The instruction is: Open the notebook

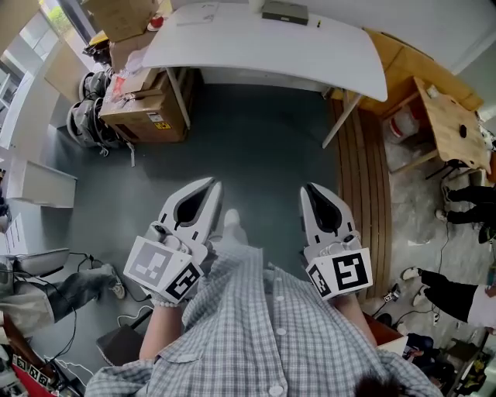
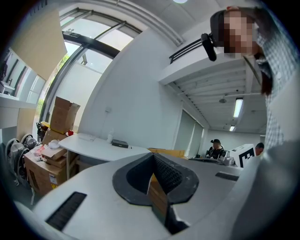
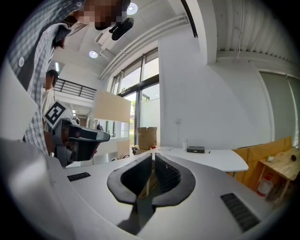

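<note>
**Left claw** [image 1: 211, 183]: white, held out level over the floor, marker cube at its rear. In the left gripper view its jaws are pressed together at the tip [image 2: 153, 155], with nothing between them.

**Right claw** [image 1: 308, 188]: white, beside the left and apart from it, pointing the same way. In the right gripper view the jaws [image 3: 153, 154] stand narrow, all but meeting, and hold nothing.

**Desk** [image 1: 310, 54]: white top with rounded corners, well ahead of both claws, across a stretch of grey floor [image 1: 256, 139].

**Dark flat item** [image 1: 284, 11]: oblong, lying at the far edge of the desk. It also shows in the right gripper view [image 3: 195, 149].

**White sheets** [image 1: 194, 12]: lying flat on the desk, left of the dark item.

**Notebook**: I cannot tell which of these two, if either, it is. Neither claw is near the desk.

**Cardboard boxes** [image 1: 147, 108]: stacked at the left end of the desk.

**Wooden platform** [image 1: 372, 170]: right of the desk.

**Checked shirt** [image 1: 271, 333]: on the person, at the bottom of the head view.
</note>
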`<state>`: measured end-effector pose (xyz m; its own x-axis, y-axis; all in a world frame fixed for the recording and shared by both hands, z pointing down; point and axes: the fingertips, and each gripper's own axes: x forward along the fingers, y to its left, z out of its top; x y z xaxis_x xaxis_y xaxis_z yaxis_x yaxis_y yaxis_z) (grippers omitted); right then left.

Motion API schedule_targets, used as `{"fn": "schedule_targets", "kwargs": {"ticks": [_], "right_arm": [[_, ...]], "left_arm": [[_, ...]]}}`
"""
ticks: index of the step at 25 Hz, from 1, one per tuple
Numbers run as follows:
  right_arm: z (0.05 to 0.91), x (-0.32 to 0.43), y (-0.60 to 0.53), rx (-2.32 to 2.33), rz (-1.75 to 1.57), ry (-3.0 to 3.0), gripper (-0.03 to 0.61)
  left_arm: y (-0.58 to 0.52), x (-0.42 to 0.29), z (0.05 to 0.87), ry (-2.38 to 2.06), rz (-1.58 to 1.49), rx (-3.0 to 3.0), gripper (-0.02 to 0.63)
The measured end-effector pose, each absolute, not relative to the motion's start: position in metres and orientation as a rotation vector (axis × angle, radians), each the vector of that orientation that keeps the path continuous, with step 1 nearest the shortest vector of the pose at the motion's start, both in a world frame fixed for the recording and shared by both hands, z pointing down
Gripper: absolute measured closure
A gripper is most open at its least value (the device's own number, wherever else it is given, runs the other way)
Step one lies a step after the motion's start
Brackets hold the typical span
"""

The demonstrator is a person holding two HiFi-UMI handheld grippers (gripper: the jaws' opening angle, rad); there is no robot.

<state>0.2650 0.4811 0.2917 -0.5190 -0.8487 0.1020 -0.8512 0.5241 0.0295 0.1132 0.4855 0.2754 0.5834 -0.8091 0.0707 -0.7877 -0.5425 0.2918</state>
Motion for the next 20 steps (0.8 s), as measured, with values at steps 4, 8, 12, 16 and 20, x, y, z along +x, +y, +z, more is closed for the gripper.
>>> {"fn": "schedule_targets", "kwargs": {"ticks": [4,8,12,16,20], "right_arm": [[0.284,0.260,0.439,1.513,0.024,-2.640,0.546],[0.279,0.246,0.402,1.520,0.016,-2.647,0.546],[0.278,0.235,0.373,1.531,0.012,-2.644,0.546],[0.275,0.227,0.341,1.562,0.004,-2.637,0.546],[0.274,0.220,0.311,1.603,-0.005,-2.627,0.546]], "left_arm": [[0.448,0.111,0.274,-1.264,-0.081,2.547,0.604],[0.410,0.098,0.271,-1.251,-0.074,2.560,0.604],[0.376,0.085,0.270,-1.257,-0.085,2.555,0.604],[0.343,0.077,0.268,-1.238,-0.085,2.573,0.604],[0.312,0.066,0.265,-1.226,-0.086,2.595,0.604]]}}
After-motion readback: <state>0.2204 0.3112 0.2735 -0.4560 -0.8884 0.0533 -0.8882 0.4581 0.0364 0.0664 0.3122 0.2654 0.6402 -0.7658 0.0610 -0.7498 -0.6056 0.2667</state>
